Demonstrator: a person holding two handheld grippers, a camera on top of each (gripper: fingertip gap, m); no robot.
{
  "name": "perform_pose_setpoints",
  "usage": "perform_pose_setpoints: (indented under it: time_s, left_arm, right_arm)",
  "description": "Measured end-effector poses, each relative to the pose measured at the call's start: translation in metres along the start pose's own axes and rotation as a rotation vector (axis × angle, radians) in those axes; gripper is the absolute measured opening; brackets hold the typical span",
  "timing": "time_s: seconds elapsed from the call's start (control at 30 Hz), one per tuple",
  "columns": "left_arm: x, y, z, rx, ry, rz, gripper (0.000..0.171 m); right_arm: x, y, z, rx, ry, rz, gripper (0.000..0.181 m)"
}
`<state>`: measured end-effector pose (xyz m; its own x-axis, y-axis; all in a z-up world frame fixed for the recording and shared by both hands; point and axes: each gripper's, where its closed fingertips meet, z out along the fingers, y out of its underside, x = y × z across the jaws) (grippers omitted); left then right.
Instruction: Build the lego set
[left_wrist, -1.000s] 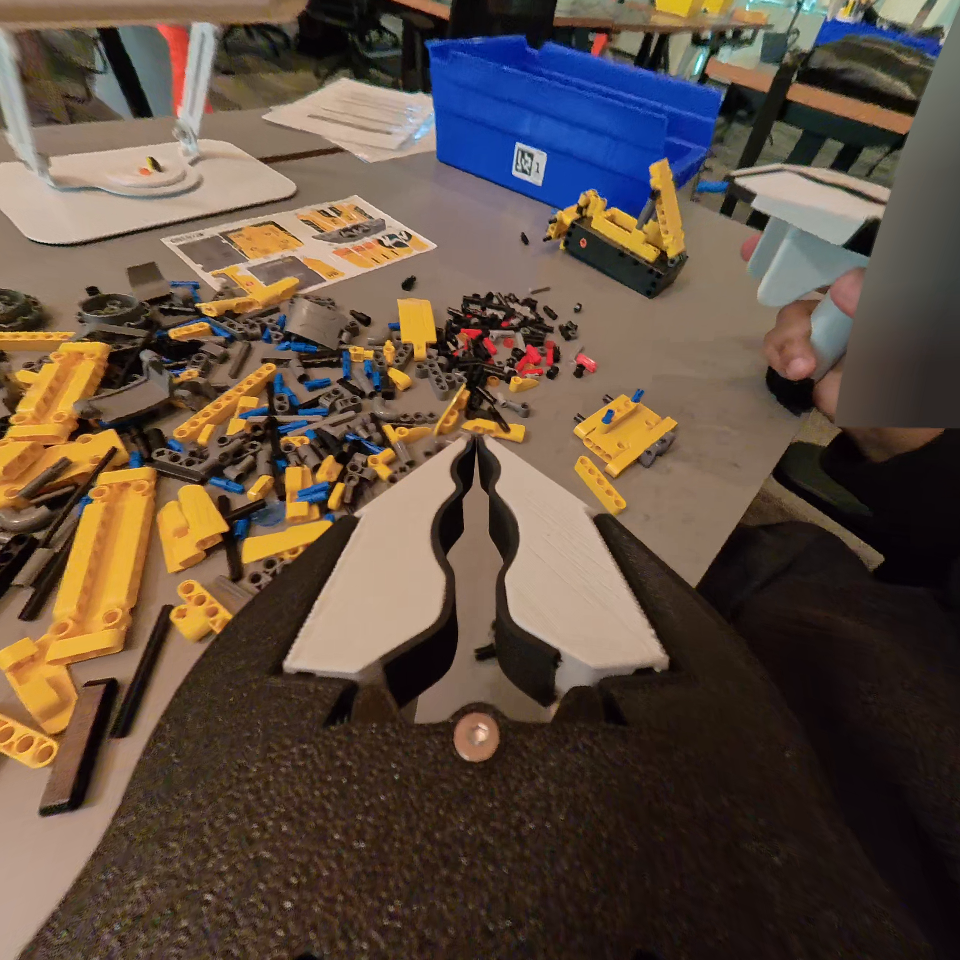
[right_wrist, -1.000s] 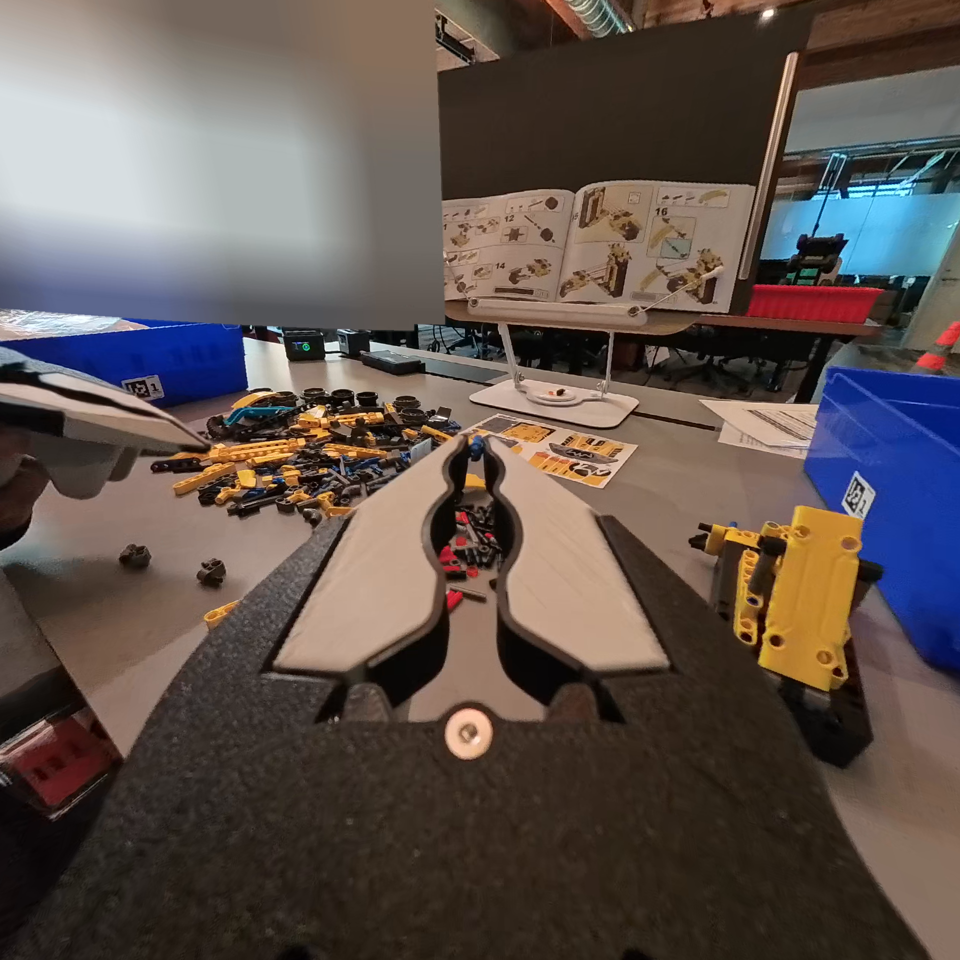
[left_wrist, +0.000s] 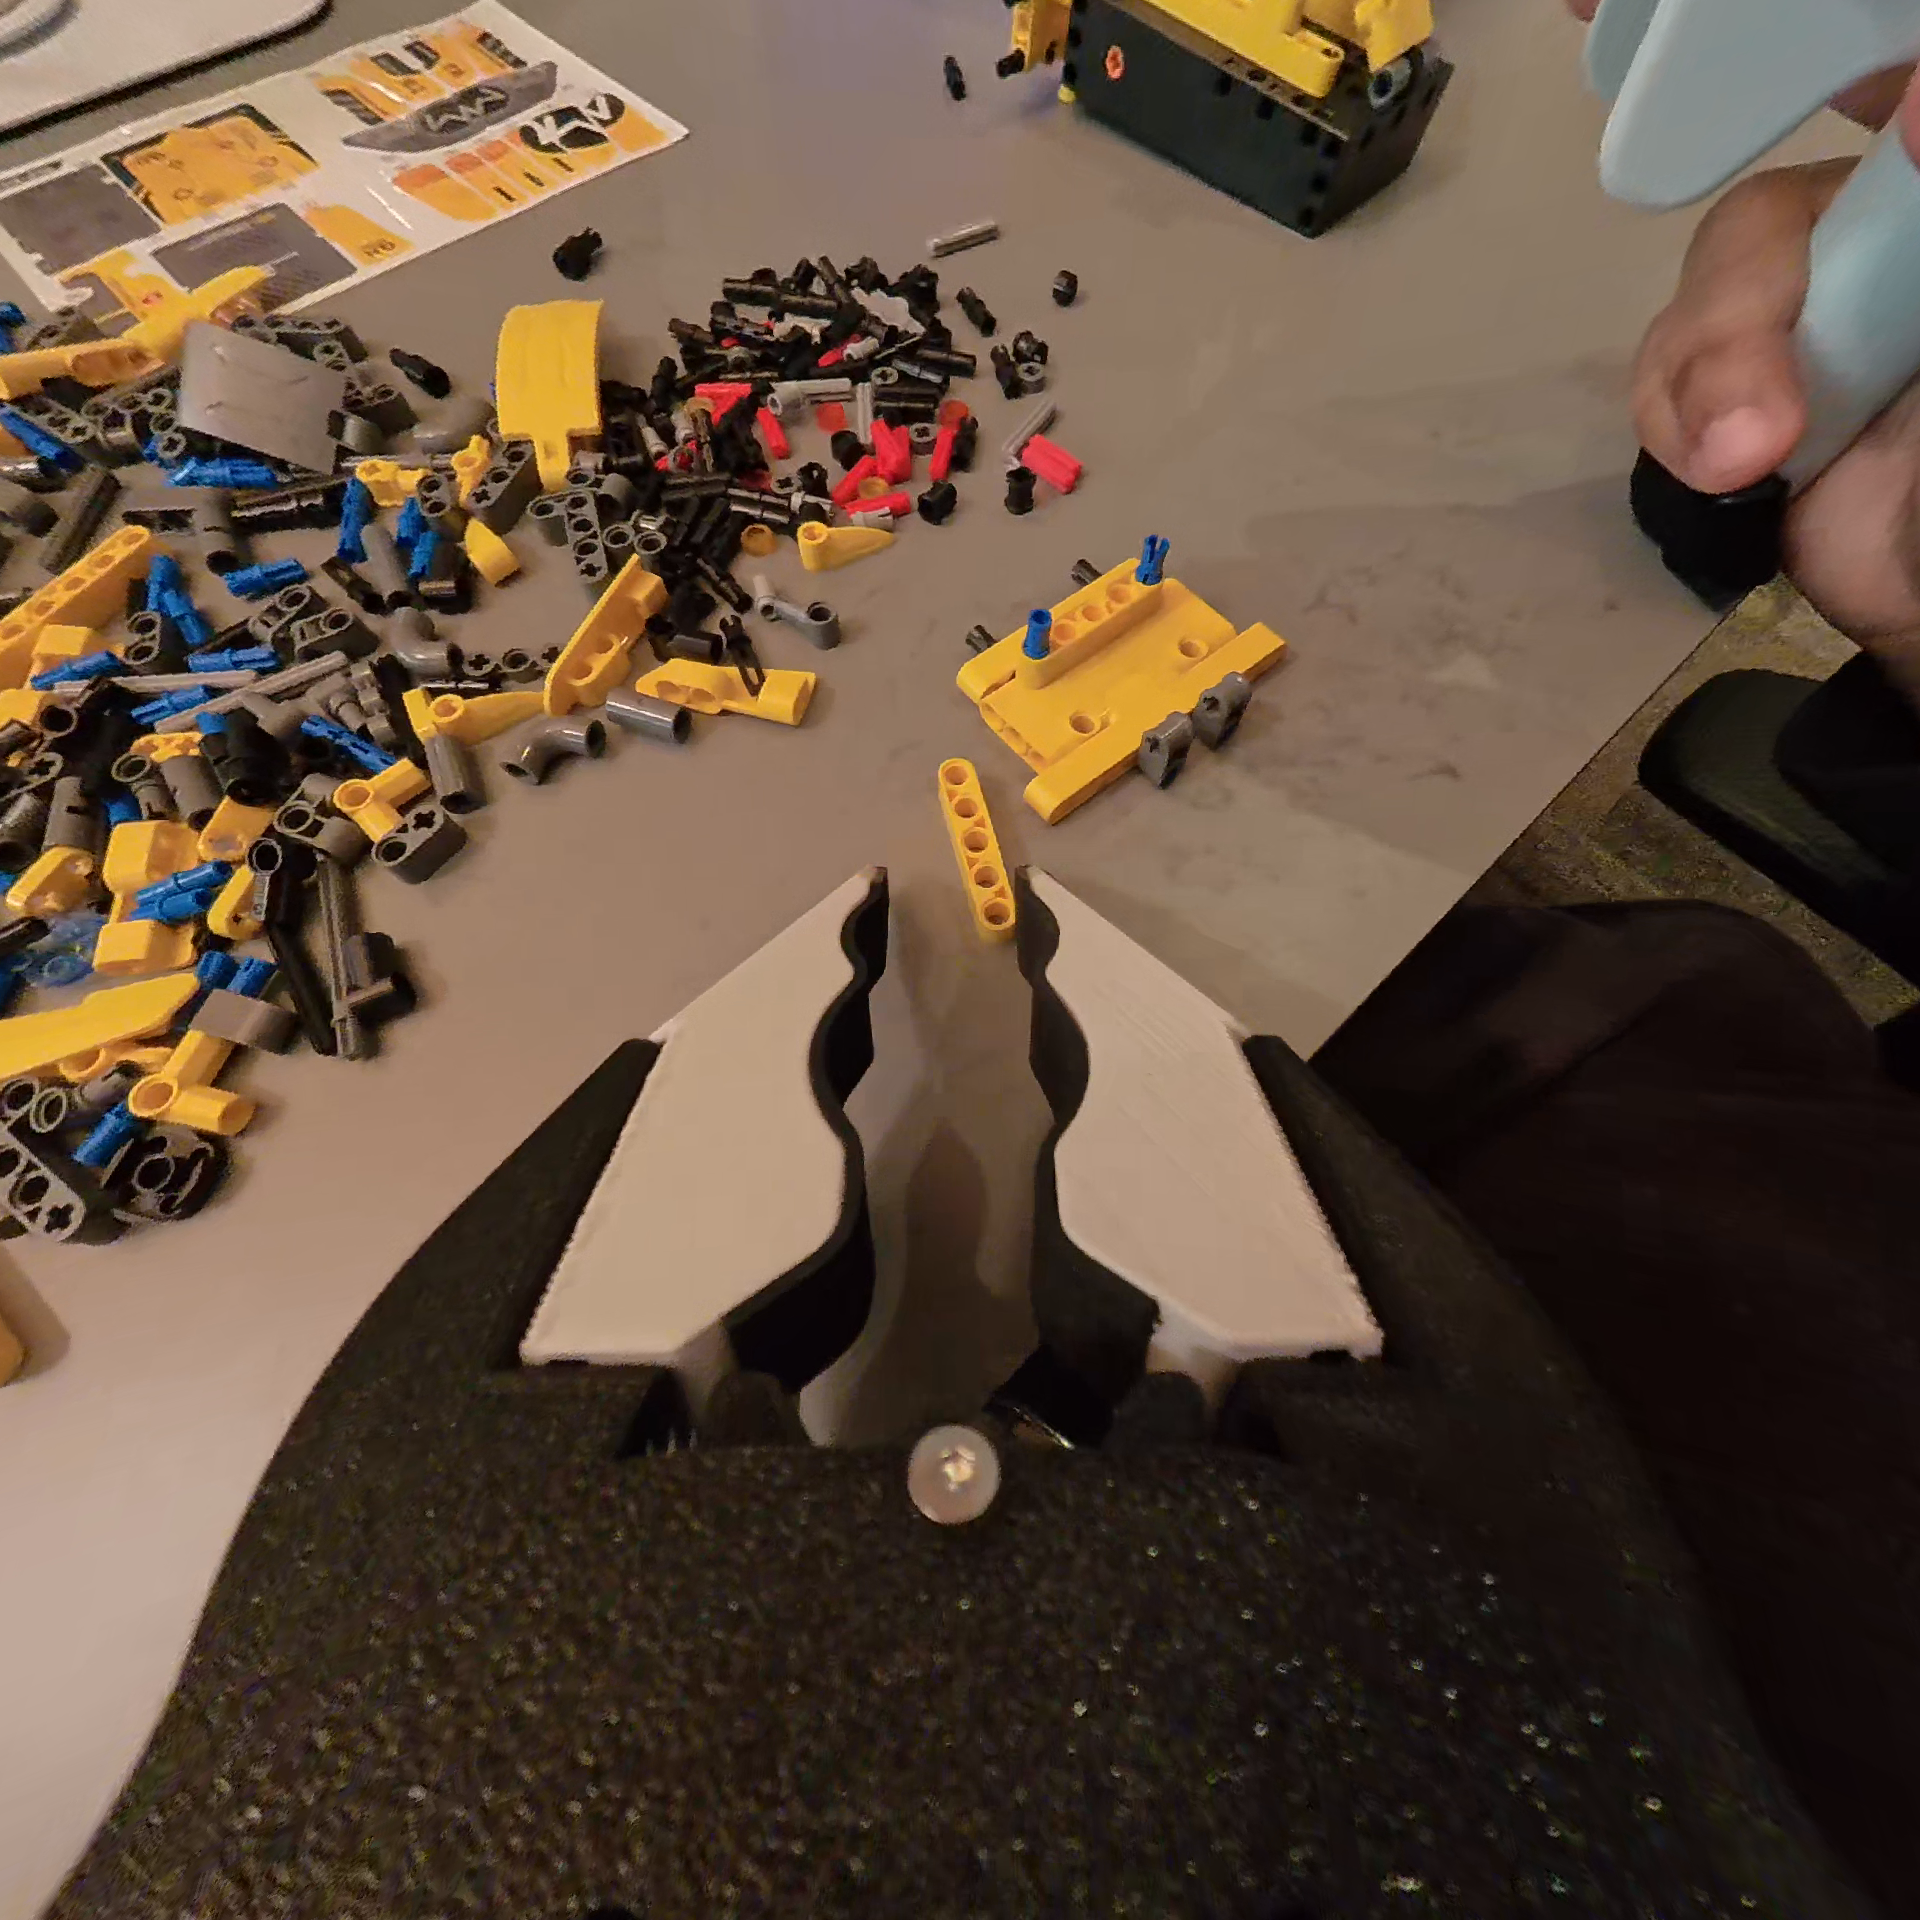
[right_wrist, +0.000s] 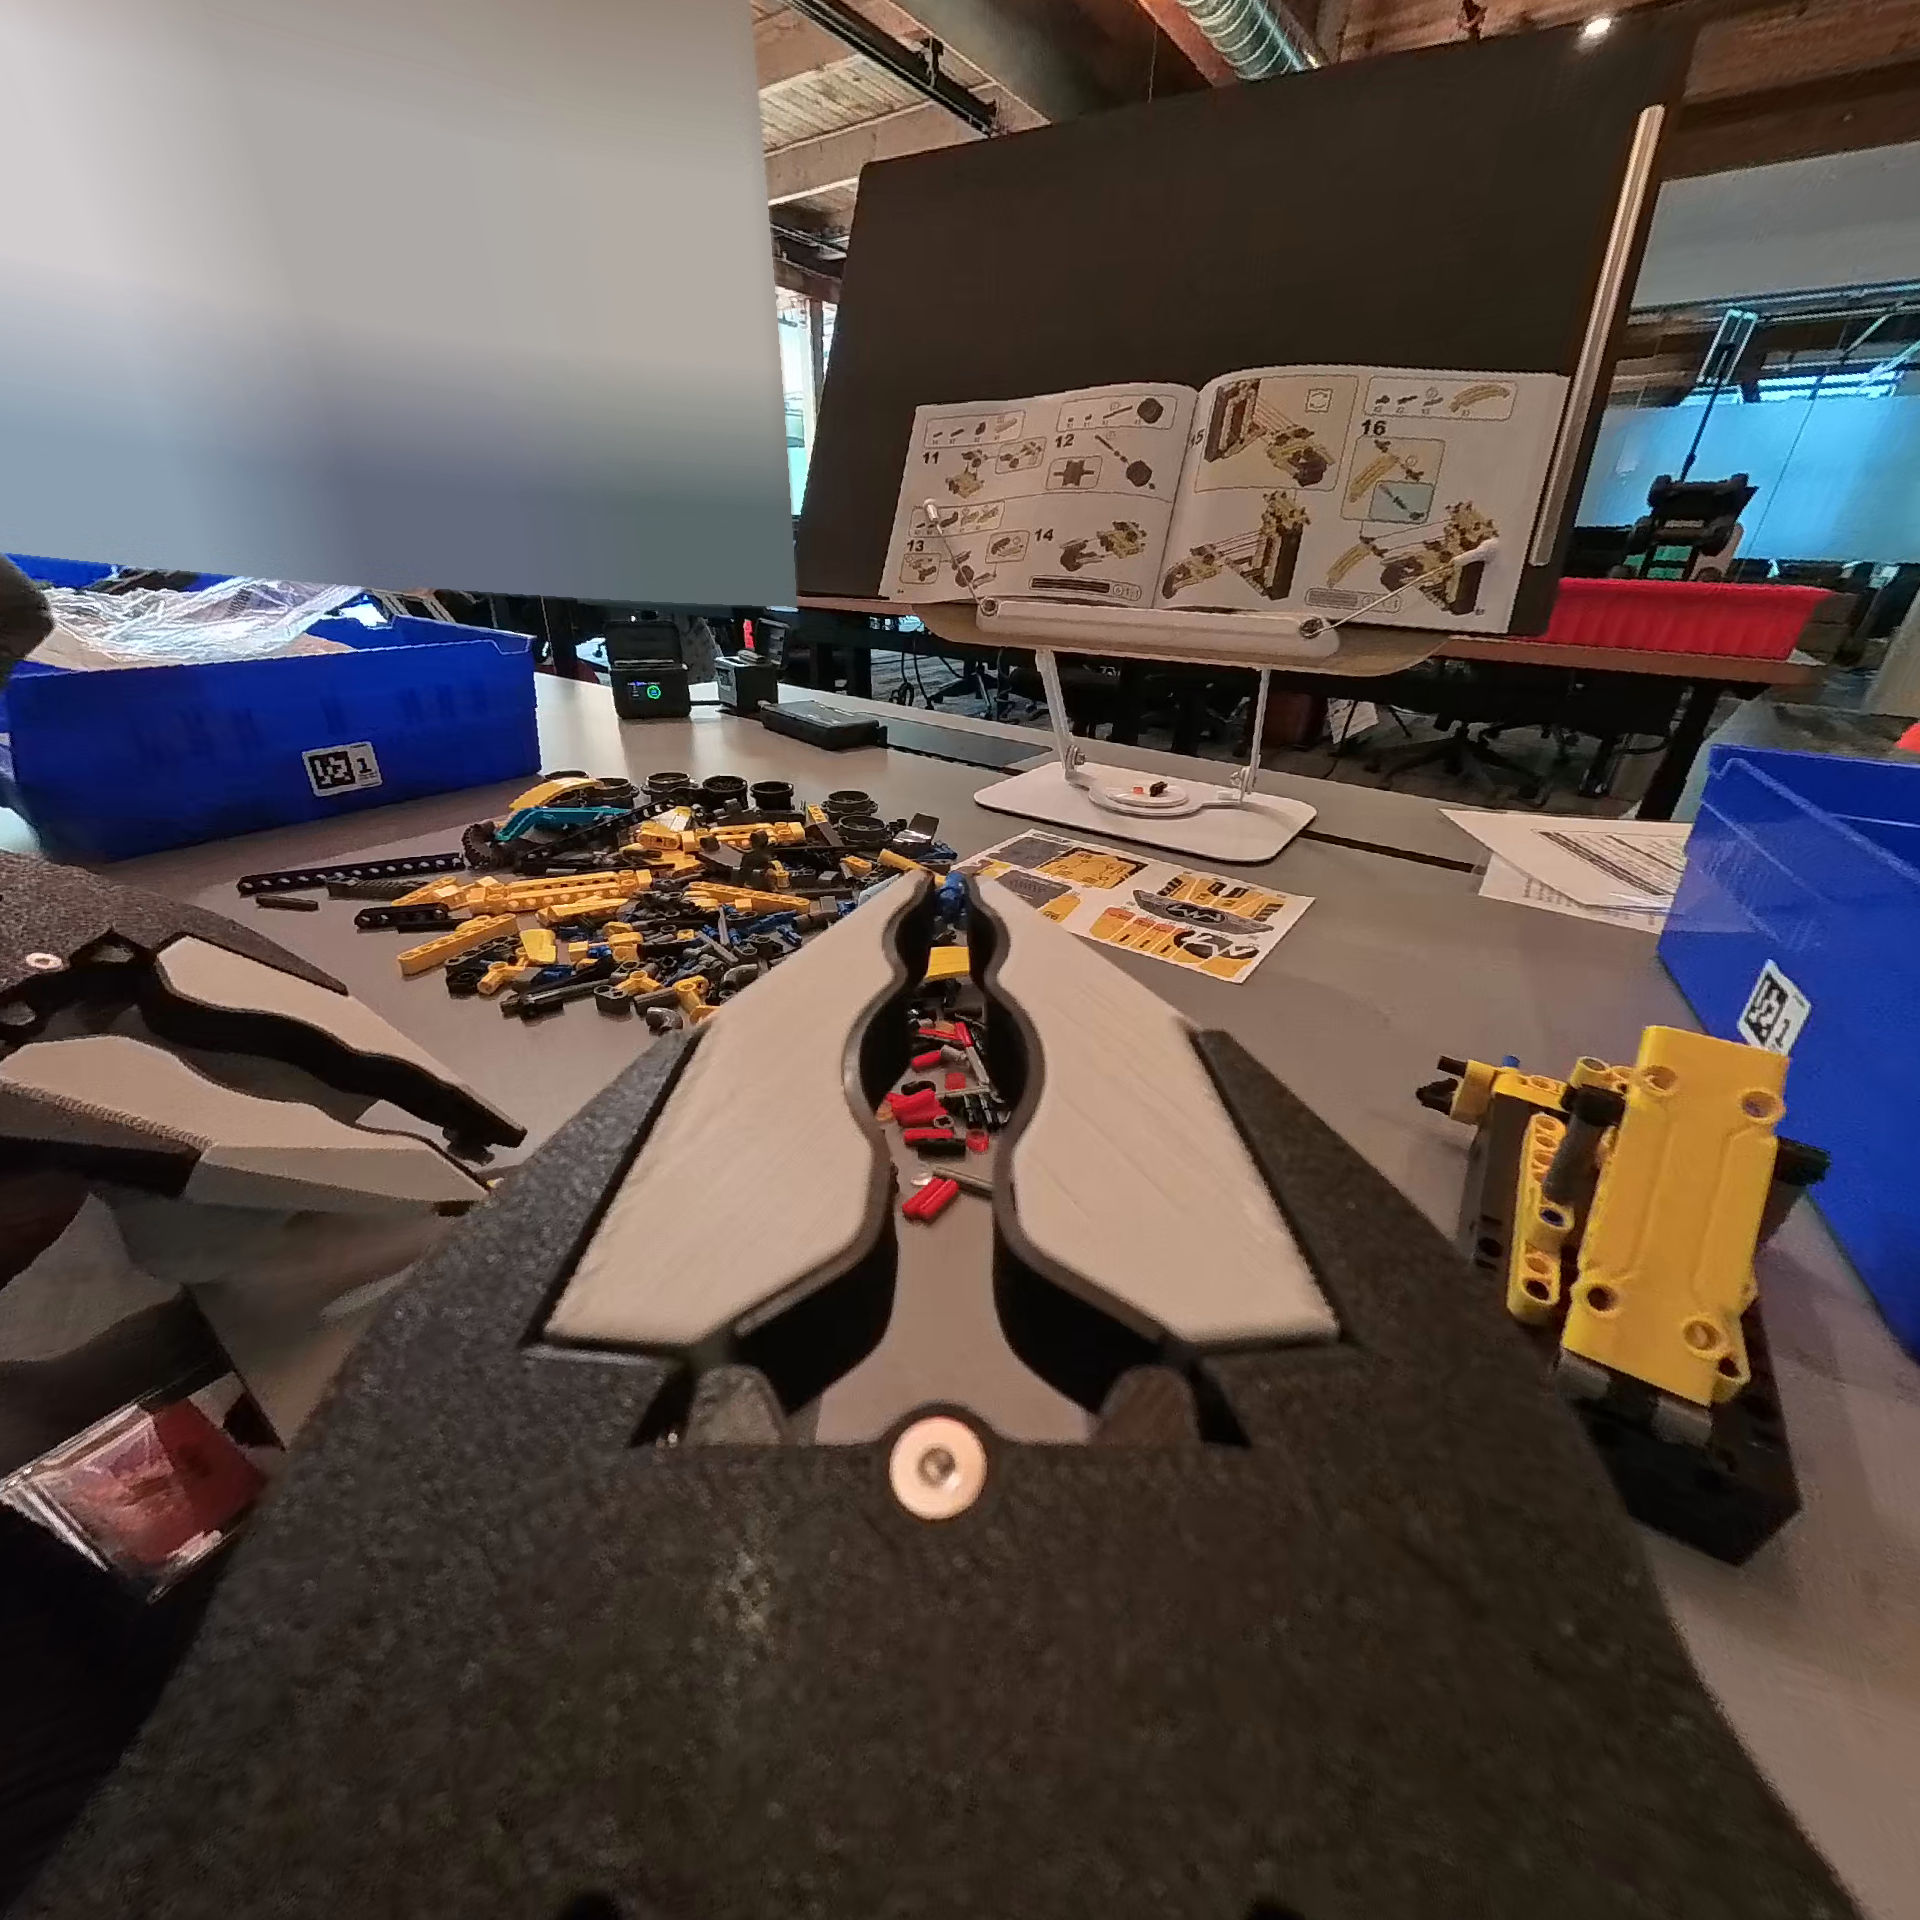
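Note:
My left gripper (left_wrist: 951, 878) is open and empty, low over the grey table (left_wrist: 1351, 436). A short yellow beam with holes (left_wrist: 975, 847) lies flat just ahead of its tips, close to the right finger (left_wrist: 1164, 1122). Beyond it sits a small yellow sub-assembly (left_wrist: 1117, 686) with blue pins. My right gripper (right_wrist: 951, 883) is shut and empty, held above the table and pointing at the parts pile (right_wrist: 644, 914). A yellow-and-black built block (right_wrist: 1662, 1195) stands to its right; it also shows in the left wrist view (left_wrist: 1247, 104). The left gripper (right_wrist: 312, 1101) shows at the left of the right wrist view.
Loose yellow, grey, blue and black pieces (left_wrist: 312, 623) and red pins (left_wrist: 883, 457) cover the left table. A sticker sheet (left_wrist: 312, 177) lies behind. An open instruction booklet (right_wrist: 1195, 499) stands on a holder. Blue bins (right_wrist: 1818, 935) (right_wrist: 260, 717) flank the table. The table edge (left_wrist: 1558, 810) runs at the right.
My left gripper has opened and moved forward and down, right up to the short yellow beam. The right gripper has stayed shut and barely shifted.

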<state>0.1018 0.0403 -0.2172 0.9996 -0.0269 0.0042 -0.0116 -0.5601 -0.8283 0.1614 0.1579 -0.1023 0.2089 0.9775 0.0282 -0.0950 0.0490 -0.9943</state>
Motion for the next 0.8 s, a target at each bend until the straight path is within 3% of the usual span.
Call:
perform_pose_setpoints:
  time_s: [0.17,0.5,0.8]
  left_arm:
    - [0.004,-0.001,0.000,-0.003,0.002,0.034,0.007]
    - [-0.001,-0.008,-0.006,0.045,-0.019,0.079,0.007]
    - [0.010,-0.003,-0.011,0.043,0.141,0.058,0.007]
  right_arm:
    - [0.000,0.000,0.000,0.001,-0.001,-0.002,0.005]
    - [0.002,0.002,0.001,-0.012,0.009,0.003,0.005]
    - [0.001,0.003,0.002,-0.021,0.006,0.000,0.005]
